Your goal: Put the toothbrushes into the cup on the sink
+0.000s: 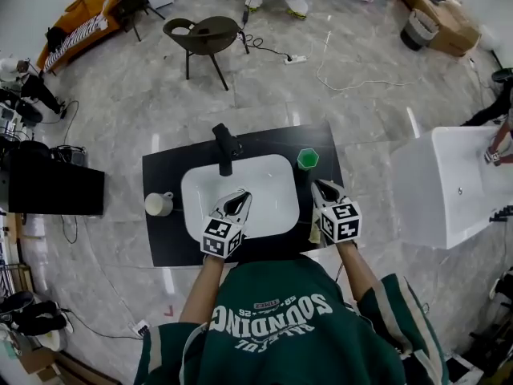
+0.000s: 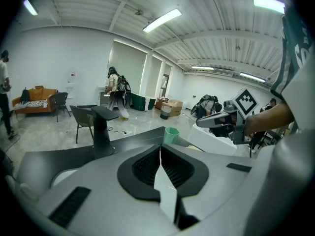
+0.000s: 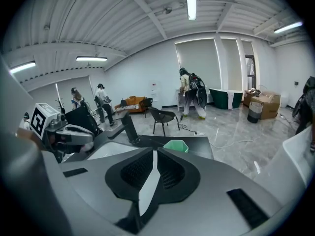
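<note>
A small pale mug (image 1: 158, 204) stands at the left end of the black counter (image 1: 164, 247). It is well apart from everything else.

Next comes the left gripper (image 1: 240, 196). It hangs over the front of the white sink (image 1: 272, 184) and points toward the back. Its two jaws are pressed together, and there is nothing between them.

A black tap (image 1: 225, 147) stands at the back of the sink, a little to the left of the middle.

The green cup (image 1: 308, 160) stands upright on the counter, just beside the back right corner of the sink. I cannot see inside it well enough to tell what is in it.

The right gripper (image 1: 320, 185) is over the counter, just to the right of the sink. It points toward the green cup and is near it but not touching it. Its jaws are pressed together too, and they hold nothing.

A small yellowish thing (image 1: 315, 231) lies on the counter by the right gripper's marker cube. It is too small to tell what it is.
</note>
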A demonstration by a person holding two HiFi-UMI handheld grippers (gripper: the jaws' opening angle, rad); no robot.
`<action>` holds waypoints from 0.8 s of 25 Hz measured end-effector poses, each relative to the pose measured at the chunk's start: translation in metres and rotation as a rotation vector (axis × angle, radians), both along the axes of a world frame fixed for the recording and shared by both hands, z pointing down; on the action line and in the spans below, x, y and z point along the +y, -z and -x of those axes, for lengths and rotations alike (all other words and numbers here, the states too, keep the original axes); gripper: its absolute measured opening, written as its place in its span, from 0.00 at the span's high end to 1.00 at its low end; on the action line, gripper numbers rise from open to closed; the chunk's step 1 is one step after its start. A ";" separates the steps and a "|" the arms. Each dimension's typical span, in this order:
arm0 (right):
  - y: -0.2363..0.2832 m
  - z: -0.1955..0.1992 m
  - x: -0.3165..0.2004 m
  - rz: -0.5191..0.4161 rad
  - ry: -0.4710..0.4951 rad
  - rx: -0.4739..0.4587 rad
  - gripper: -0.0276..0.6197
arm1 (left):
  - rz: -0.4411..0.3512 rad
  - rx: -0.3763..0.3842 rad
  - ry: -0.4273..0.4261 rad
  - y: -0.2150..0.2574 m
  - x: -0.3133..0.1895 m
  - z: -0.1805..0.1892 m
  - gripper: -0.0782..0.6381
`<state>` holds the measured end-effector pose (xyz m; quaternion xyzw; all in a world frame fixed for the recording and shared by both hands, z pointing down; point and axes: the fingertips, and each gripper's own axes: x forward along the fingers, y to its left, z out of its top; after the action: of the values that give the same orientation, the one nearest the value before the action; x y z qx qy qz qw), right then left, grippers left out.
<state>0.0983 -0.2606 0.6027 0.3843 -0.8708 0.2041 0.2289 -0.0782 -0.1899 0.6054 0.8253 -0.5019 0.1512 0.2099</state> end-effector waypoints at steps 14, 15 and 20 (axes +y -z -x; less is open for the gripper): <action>-0.037 -0.048 -0.024 0.102 -0.041 0.196 0.89 | 0.017 0.009 -0.035 -0.005 0.010 0.019 0.87; -0.043 -0.054 -0.024 0.106 -0.030 0.238 0.88 | 0.018 0.011 -0.037 -0.006 0.011 0.020 0.87; -0.073 -0.064 -0.021 0.146 -0.020 0.342 0.82 | 0.021 0.010 -0.028 -0.006 0.015 0.033 0.87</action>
<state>0.1628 -0.2815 0.6759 0.4042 -0.7984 0.2006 0.3986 -0.1111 -0.1750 0.6114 0.8307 -0.4878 0.1554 0.2188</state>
